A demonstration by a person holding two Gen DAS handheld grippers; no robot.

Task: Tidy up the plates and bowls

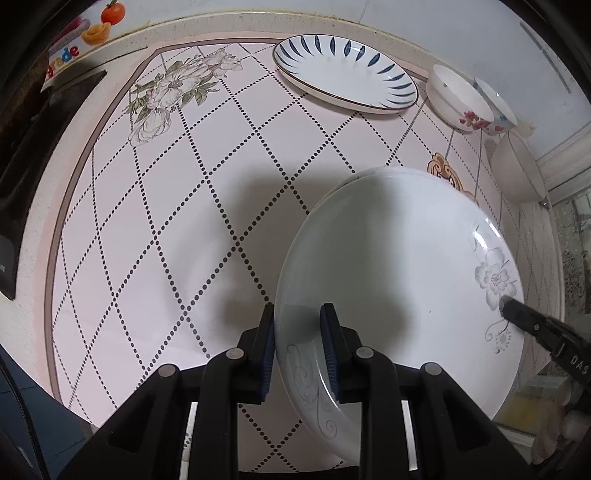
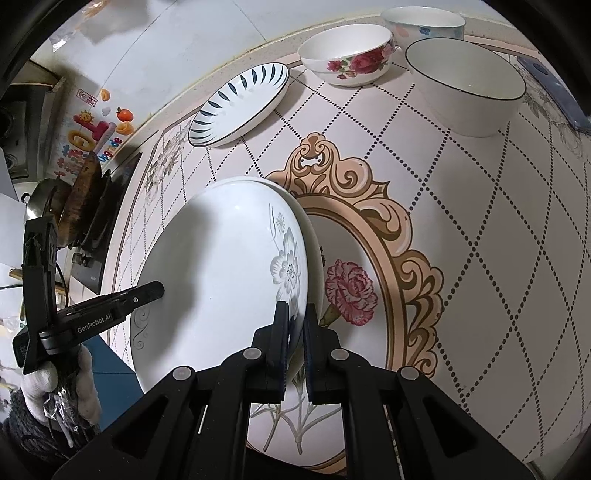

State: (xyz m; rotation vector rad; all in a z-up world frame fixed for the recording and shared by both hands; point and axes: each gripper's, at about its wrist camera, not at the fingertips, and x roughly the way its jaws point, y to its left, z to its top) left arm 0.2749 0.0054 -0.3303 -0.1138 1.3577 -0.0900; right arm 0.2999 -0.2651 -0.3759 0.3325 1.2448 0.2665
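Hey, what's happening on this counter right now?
A person with a gripper in each hand is holding a white plate with grey flowers by opposite rims. The left gripper and the right gripper are both clamped on it, above the patterned countertop. A blue-striped plate, a rose bowl, a black-rimmed bowl and a fourth bowl wait at the back.

"GenRobot.AI" in white on the left gripper (image 2: 157,290) arm, right wrist view | "DAS" in white, cut off, on the right gripper (image 1: 506,304) arm, left wrist view | "grade" in red on the sticker (image 1: 64,55) at the wall | red characters on a small label (image 2: 86,96), too small to read
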